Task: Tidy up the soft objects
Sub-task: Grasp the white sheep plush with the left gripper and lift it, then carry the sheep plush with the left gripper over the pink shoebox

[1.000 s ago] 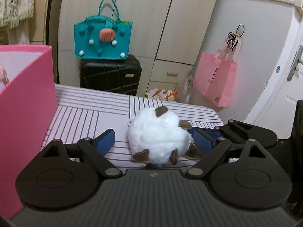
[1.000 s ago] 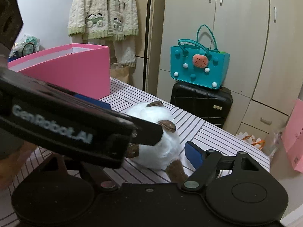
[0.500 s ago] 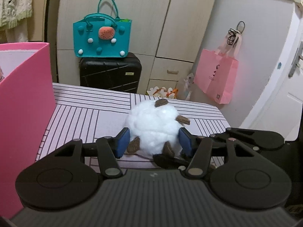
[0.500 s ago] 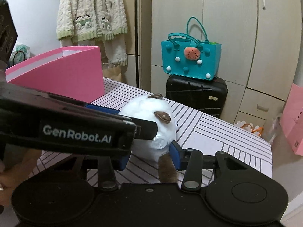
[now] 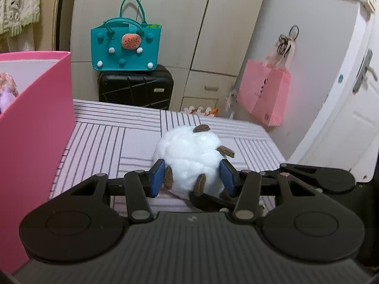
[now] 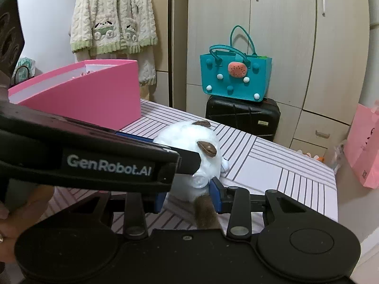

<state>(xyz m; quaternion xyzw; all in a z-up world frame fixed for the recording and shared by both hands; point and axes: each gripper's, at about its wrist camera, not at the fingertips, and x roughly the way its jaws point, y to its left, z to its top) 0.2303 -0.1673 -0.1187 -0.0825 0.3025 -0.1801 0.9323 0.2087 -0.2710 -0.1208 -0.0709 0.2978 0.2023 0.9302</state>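
Observation:
A white fluffy plush toy (image 5: 191, 156) with brown ears and feet sits on the striped tablecloth (image 5: 113, 137). My left gripper (image 5: 193, 176) is shut on its lower body, blue pads pressed into both sides. In the right wrist view the plush toy (image 6: 189, 146) is also pinched low down by my right gripper (image 6: 188, 194), with a brown foot hanging between its jaws. The left gripper's arm crosses this view in front of the toy. A pink box (image 5: 35, 127) stands to the left with another soft toy (image 5: 7, 90) inside.
The pink box (image 6: 94, 94) stands at the back left of the table in the right wrist view. Beyond the table are a teal bag (image 5: 125, 47) on a black suitcase (image 5: 135, 87), a pink paper bag (image 5: 263, 94), wardrobes and a door. The table's far edge is close behind the toy.
Both grippers have closed from open onto the white plush toy. The toy has lifted slightly and both views have risen a little.

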